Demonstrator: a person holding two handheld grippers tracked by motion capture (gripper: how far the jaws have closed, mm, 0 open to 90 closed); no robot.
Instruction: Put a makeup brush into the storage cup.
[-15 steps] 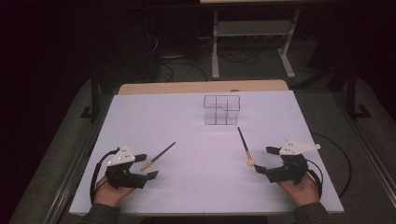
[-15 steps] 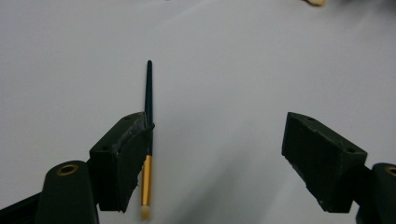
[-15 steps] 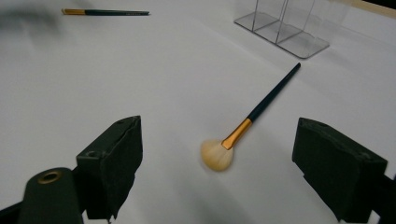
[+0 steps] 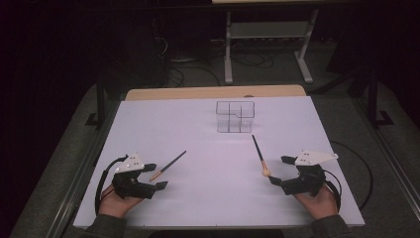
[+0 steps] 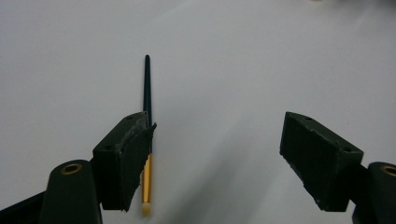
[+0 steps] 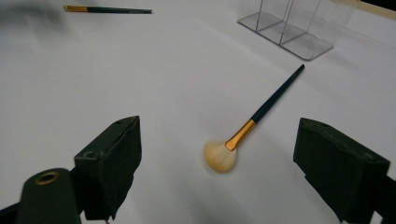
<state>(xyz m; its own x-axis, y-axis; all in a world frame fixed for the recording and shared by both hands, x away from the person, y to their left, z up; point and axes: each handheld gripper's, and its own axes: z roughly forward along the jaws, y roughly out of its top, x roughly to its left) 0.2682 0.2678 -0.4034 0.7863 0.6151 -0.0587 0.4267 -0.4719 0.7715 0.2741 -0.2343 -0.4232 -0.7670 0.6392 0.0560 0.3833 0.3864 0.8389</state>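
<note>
On my white table (image 4: 208,124), both grippers gape: left (image 4: 156,177) by a thin brush (image 4: 168,165); right gripper view reveals the fan brush (image 6: 252,125) bristles.

On the table (image 4: 208,198), the divided box (image 4: 235,117) sits at twelve o'clock, toward the far edge. One brush (image 4: 168,165) lies at about eight o'clock, just beside the left gripper (image 4: 156,175), its handle pointing toward one o'clock. The other brush (image 4: 260,155) lies at about four o'clock, its head nearest the right gripper (image 4: 279,171) and its handle pointing toward eleven o'clock, at the box; the two brushes are well apart.
</note>
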